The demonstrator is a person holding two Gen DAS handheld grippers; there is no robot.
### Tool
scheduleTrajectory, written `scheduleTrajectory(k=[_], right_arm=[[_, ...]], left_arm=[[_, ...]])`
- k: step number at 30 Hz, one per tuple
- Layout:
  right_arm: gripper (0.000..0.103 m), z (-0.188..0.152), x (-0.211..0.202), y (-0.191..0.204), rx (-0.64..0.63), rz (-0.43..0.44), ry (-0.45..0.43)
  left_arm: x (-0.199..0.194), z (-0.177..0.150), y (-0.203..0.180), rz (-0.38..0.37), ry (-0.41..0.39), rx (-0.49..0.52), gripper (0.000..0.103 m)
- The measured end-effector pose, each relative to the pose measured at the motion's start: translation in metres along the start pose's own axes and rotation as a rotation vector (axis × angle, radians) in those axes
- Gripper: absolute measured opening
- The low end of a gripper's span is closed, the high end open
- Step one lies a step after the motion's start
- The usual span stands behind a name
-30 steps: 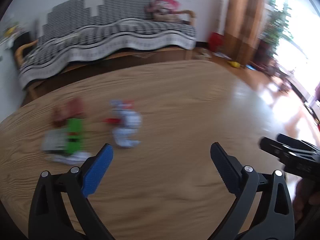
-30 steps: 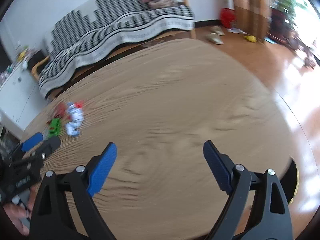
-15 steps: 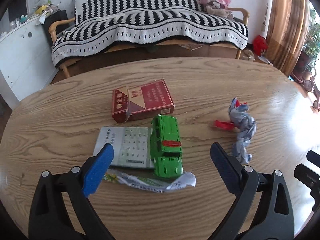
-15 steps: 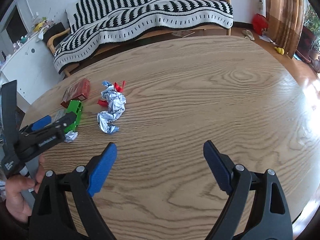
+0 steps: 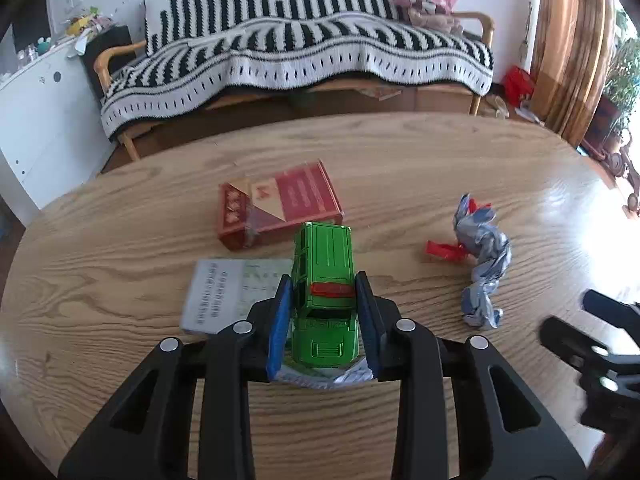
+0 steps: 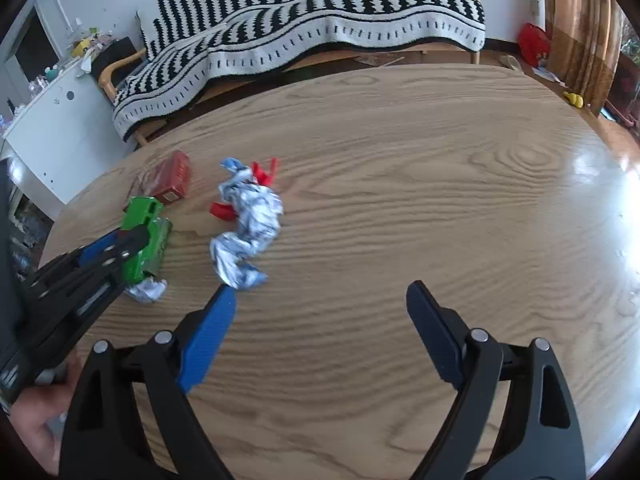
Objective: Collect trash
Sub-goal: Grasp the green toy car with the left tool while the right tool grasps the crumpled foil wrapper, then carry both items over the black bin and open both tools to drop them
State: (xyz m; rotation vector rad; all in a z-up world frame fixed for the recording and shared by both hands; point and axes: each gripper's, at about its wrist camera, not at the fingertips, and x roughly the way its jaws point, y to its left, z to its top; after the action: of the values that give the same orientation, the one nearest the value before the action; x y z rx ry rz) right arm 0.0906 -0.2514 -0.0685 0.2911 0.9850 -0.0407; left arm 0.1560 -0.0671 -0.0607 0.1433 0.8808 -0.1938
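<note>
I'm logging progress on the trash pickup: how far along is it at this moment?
Nothing looks collected yet. In hand: the left gripper is shut on the green toy car, which sits on a crumpled wrapper. Left: that wrapper and the bigger foil wrapper lie on the table; the right gripper is open, holding nothing.

One toy car (image 5: 324, 276), one red box (image 5: 280, 204), two crumpled wrappers (image 5: 482, 264), one card (image 5: 228, 292)

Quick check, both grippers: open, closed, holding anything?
Left gripper: closed on the green toy car.
Right gripper: open, holding nothing, above the wooden table.
</note>
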Motion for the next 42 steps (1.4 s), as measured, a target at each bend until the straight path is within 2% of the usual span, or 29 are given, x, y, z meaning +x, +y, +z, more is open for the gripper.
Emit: scheduleTrajectory(k=[6, 9, 11, 12, 13, 14, 16, 23, 27, 30, 35, 42], right_arm=[[0.085, 0.012, 0.025, 0.02, 0.006, 0.035, 0.014], [0.081, 0.014, 0.038, 0.033, -0.019, 0.015, 0.016], [0.072, 0.015, 0.042, 0.044, -0.073, -0.037, -0.004], [0.06, 0.014, 0.043, 0.047, -0.094, -0.058, -0.011], [0.035, 0.013, 0.044, 0.052, -0.126, -0.075, -0.02], [0.027, 0.011, 0.044, 0.055, -0.147, -0.08, -0.02], [0.023, 0.01, 0.038, 0.057, -0.158, -0.065, -0.043], [0.02, 0.013, -0.006, 0.046, -0.14, 0.006, -0.125], [0.02, 0.006, -0.03, 0.031, -0.133, -0.003, -0.146], [0.02, 0.002, -0.051, 0.004, -0.104, -0.018, -0.157], [0.02, -0.012, -0.09, -0.047, -0.048, -0.066, -0.188], [0.02, -0.046, -0.151, -0.148, 0.077, -0.159, -0.213]], left_arm=[[-0.03, -0.001, 0.023, -0.023, -0.024, -0.062, 0.031], [-0.038, -0.003, 0.031, -0.029, -0.029, -0.081, 0.031], [-0.04, -0.003, 0.033, -0.031, -0.028, -0.081, 0.031], [-0.04, -0.003, 0.034, -0.031, -0.027, -0.083, 0.031], [-0.039, -0.003, 0.035, -0.033, -0.023, -0.084, 0.031], [-0.039, -0.004, 0.035, -0.033, -0.017, -0.086, 0.031], [-0.038, -0.004, 0.035, -0.037, -0.012, -0.083, 0.031], [-0.045, -0.005, 0.026, -0.059, -0.019, -0.064, 0.031], [-0.054, -0.004, 0.01, -0.087, -0.028, -0.052, 0.031], [-0.061, -0.004, -0.013, -0.115, -0.035, -0.028, 0.031], [-0.075, -0.008, -0.068, -0.177, -0.047, 0.044, 0.031], [-0.096, -0.026, -0.166, -0.29, -0.053, 0.175, 0.031]])
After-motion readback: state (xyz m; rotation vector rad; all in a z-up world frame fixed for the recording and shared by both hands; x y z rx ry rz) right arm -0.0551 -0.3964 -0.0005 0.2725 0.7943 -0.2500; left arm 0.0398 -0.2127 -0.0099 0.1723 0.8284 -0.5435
